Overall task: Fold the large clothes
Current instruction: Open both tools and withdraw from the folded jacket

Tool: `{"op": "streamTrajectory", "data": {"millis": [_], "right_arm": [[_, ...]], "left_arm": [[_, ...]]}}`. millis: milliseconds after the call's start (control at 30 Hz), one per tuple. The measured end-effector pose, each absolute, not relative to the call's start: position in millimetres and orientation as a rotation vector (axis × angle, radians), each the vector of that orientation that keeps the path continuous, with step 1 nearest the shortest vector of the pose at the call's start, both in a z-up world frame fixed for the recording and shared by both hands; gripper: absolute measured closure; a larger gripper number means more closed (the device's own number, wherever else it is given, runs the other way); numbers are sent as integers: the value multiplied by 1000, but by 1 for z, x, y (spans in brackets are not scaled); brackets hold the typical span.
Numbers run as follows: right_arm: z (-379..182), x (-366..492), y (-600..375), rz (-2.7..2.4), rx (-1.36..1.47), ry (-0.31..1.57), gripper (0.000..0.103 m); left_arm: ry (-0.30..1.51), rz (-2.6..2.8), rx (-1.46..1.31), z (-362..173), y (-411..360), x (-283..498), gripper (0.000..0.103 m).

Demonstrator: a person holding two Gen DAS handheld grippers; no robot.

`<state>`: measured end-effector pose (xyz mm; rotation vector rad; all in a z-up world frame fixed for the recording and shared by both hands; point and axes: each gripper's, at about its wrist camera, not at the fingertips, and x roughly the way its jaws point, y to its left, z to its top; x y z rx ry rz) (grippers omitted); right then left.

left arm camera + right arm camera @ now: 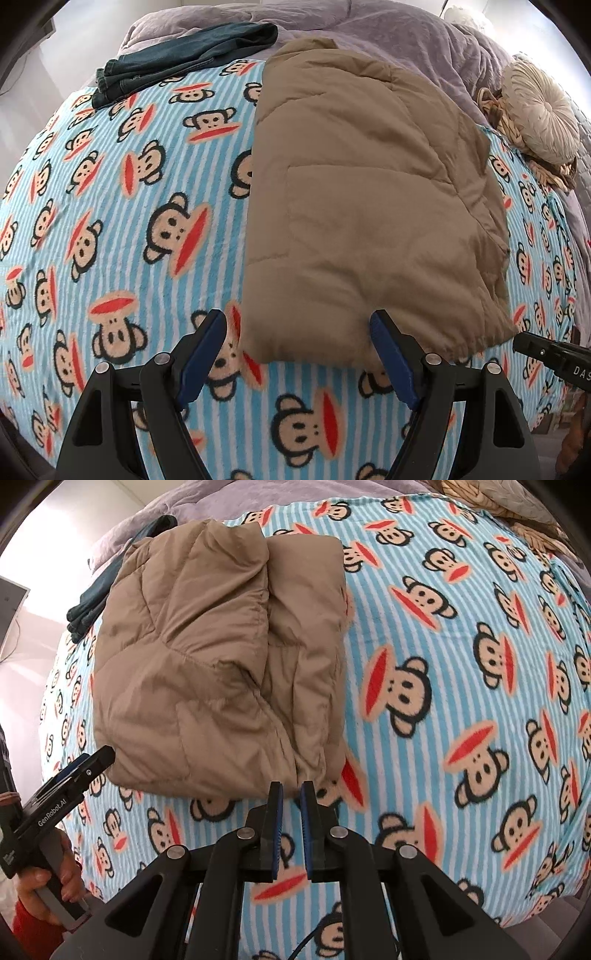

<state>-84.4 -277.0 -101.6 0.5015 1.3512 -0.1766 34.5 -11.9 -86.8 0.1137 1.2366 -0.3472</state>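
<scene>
A tan puffer jacket [362,203] lies folded into a thick rectangle on the monkey-print blanket [129,221]. My left gripper [295,325] is open, pointing down over the jacket's near left corner, which lies between the two blue pads without being pressed. In the right wrist view the jacket [207,664] shows one side folded over the middle. My right gripper [291,794] hovers just off the near right corner, jaws almost together with only a thin gap and nothing between them. The left gripper [74,775] appears at the jacket's near left corner, held by a hand [48,882].
Folded dark jeans [184,59] lie at the far left of the blanket, beyond the jacket. A purple duvet [406,33] is bunched at the back. A round cream cushion [539,110] sits far right. The blanket [443,664] stretches bare to the jacket's right.
</scene>
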Motion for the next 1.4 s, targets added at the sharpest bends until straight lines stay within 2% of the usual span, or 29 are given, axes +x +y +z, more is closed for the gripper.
{"op": "streamTrajectory", "data": {"millis": [467, 500, 533, 567, 600, 633, 833, 867, 933, 967, 1100, 1233, 1267, 1300, 1400], "right_arm": [[-81, -108, -264, -167, 509, 1340, 92], [-77, -108, -263, -166, 502, 1332, 89], [-73, -108, -261, -165, 494, 1322, 76], [-67, -108, -260, -165, 484, 1310, 66], [-62, -107, -258, -167, 476, 1297, 45], [-57, -107, -257, -167, 471, 1283, 42], [-33, -102, -251, -166, 440, 1246, 40], [-28, -101, -250, -172, 430, 1243, 38], [-21, -101, -249, -181, 419, 1231, 25], [-15, -101, -248, -186, 409, 1219, 22], [7, -101, -246, -221, 354, 1158, 15], [28, -102, -243, -255, 290, 1089, 13], [31, -101, -242, -262, 284, 1078, 9], [34, -102, -241, -266, 279, 1069, 0], [39, -102, -239, -278, 272, 1052, 0]], "left_arm": [[1216, -369, 127, -42, -6, -10, 22], [1204, -367, 125, -38, -5, -12, 20], [1194, -366, 121, -33, -5, -12, 2], [1176, -359, 110, -26, -4, -14, 0], [1164, -360, 100, -21, -3, -14, 0], [1157, -366, 93, -15, -2, -15, 0], [1128, -354, 72, 13, -1, -16, 0], [1118, -346, 72, 19, -1, -16, 0], [1095, -334, 73, 29, -1, -17, 0], [1087, -331, 73, 34, 0, -18, 0], [1061, -321, 90, 49, -1, -19, 0], [1036, -303, 127, 59, -5, -22, 0], [1027, -298, 133, 61, -6, -22, 0], [1019, -292, 140, 63, -7, -23, 0], [997, -269, 155, 69, -8, -25, 0]]}}
